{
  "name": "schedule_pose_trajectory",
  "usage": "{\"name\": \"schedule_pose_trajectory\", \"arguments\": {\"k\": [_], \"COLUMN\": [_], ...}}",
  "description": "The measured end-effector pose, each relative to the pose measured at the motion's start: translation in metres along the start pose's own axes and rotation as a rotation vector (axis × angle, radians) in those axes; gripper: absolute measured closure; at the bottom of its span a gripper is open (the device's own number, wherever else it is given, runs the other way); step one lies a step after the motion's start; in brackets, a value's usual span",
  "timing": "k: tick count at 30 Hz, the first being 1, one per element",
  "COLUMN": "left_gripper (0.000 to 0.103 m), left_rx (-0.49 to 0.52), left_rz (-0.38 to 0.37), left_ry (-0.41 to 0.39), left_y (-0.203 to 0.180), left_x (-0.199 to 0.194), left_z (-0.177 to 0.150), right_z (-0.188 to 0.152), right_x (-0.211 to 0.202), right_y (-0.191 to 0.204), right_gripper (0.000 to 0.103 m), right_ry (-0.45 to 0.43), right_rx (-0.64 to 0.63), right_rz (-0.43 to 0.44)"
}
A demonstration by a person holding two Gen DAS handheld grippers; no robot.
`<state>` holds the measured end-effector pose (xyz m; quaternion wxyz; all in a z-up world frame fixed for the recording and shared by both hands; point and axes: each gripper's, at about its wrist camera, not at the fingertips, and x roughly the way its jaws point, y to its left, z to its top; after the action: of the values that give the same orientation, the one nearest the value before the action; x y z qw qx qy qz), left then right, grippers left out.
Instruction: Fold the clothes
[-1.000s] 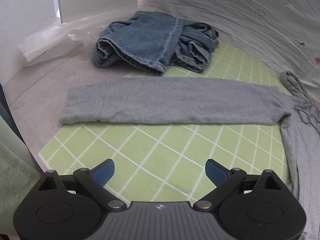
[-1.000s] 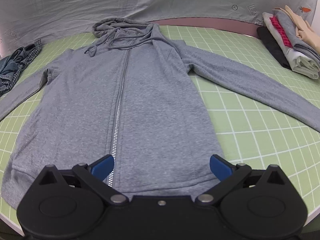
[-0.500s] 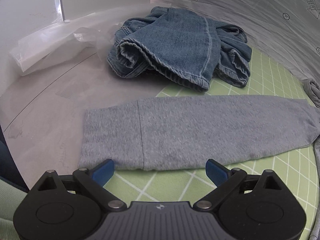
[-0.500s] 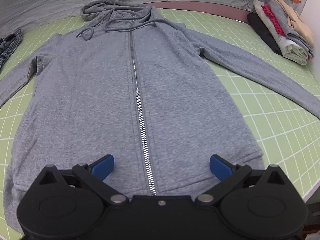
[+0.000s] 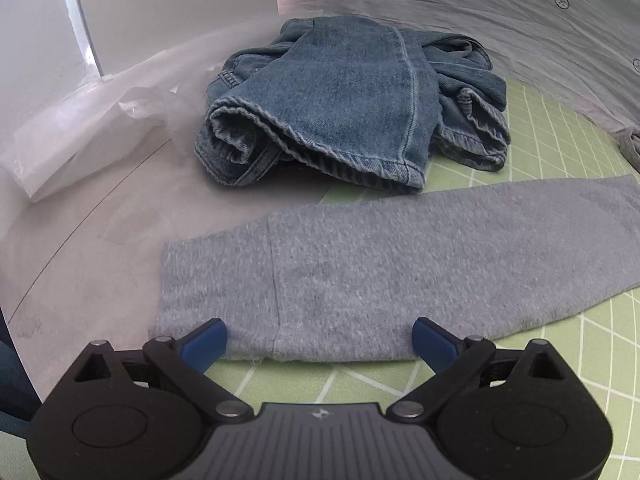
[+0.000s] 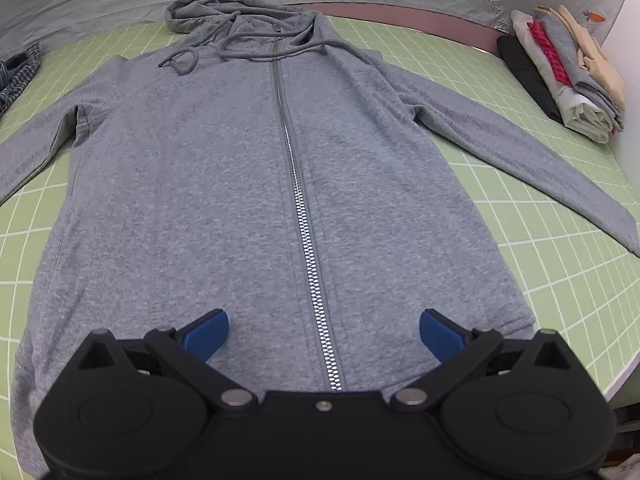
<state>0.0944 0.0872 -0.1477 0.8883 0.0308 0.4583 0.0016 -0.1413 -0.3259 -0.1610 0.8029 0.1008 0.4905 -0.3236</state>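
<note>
The left gripper (image 5: 319,338), jaws apart, straddles the cuff end of the grey hoodie's sleeve (image 5: 360,276) just in front of the jeans (image 5: 344,108), seemingly to fold it inward, while the right gripper (image 6: 324,330), also spread, hovers over the hoodie (image 6: 256,184) hem.

Both the left gripper (image 5: 319,338) and the right gripper (image 6: 324,332) hold their blue-tipped jaws spread wide, gripping nothing between them.

Bright even light, soft shadows, fisheye-warped edges, slight blur
</note>
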Motion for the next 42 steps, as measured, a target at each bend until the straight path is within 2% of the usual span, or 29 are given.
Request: {"name": "schedule_pose_trajectory", "arguments": {"k": [2,3,4,5,7,10,13,17,22,26,29,31,33,34,35,36,37,39,42], "left_gripper": [0.015,0.023,0.034,0.04,0.067,0.079,0.09,0.09,0.091,0.092,0.092,0.09,0.078,0.06,0.046,0.018,0.006,0.006,0.006], "left_rx": [0.03,0.041,0.051,0.063,0.091,0.123,0.085,0.039,0.077,0.132,0.16,0.196,0.25,0.277,0.304,0.329,0.346,0.349,0.284], "left_rz": [-0.017,-0.021,-0.02,-0.022,-0.027,-0.044,-0.087,-0.126,-0.224,-0.355,-0.5,-0.62,-0.694,-0.723,-0.744,-0.728,-0.689,-0.587,-0.419], "left_ry": [-0.011,-0.014,-0.018,-0.019,-0.02,-0.017,-0.024,-0.073,-0.127,-0.145,-0.149,-0.168,-0.197,-0.212,-0.229,-0.249,-0.267,-0.265,-0.162], "left_y": [-0.002,-0.002,-0.004,-0.006,-0.011,-0.021,-0.028,-0.054,-0.123,-0.2,-0.274,-0.329,-0.37,-0.387,-0.403,-0.411,-0.414,-0.413,-0.393], "left_x": [-0.002,-0.004,-0.005,-0.006,-0.008,-0.01,-0.017,-0.036,-0.059,-0.092,-0.123,-0.15,-0.172,-0.181,-0.19,-0.195,-0.197,-0.191,-0.16], "left_z": [0.0,0.001,0.001,0.002,0.003,0.006,0.011,0.021,0.03,0.036,0.035,0.032,0.026,0.022,0.017,0.01,0.004,-0.002,-0.004], "right_z": [-0.001,-0.002,-0.003,-0.003,-0.003,-0.004,-0.004,-0.007,-0.006,-0.005,-0.003,0.001,0.007,0.011,0.015,0.02,0.023,0.03,0.039], "right_x": [0.0,-0.001,-0.001,-0.001,-0.002,-0.004,-0.006,-0.01,-0.008,-0.006,-0.002,0.002,0.006,0.009,0.011,0.012,0.012,0.013,0.018], "right_y": [-0.001,-0.002,-0.003,-0.004,-0.006,-0.01,-0.017,-0.04,-0.091,-0.137,-0.175,-0.199,-0.221,-0.23,-0.24,-0.245,-0.248,-0.253,-0.245], "right_gripper": [0.0,0.0,0.0,0.0,0.0,0.0,0.001,0.001,0.001,0.001,0.001,0.001,0.001,0.001,0.001,0.001,0.001,0.001,0.001], "right_ry": [0.004,0.005,0.005,0.006,-0.002,-0.016,-0.03,-0.053,-0.059,-0.072,-0.081,-0.09,-0.102,-0.108,-0.115,-0.125,-0.138,-0.164,-0.174], "right_rx": [0.003,0.006,0.009,0.012,0.022,0.024,0.006,0.007,0.065,0.095,0.133,0.159,0.181,0.189,0.197,0.198,0.191,0.177,0.133], "right_rz": [-0.001,-0.001,-0.001,0.002,0.02,0.044,0.05,0.039,0.039,0.025,0.017,0.003,-0.013,-0.02,-0.027,-0.031,-0.037,-0.048,-0.058]}}
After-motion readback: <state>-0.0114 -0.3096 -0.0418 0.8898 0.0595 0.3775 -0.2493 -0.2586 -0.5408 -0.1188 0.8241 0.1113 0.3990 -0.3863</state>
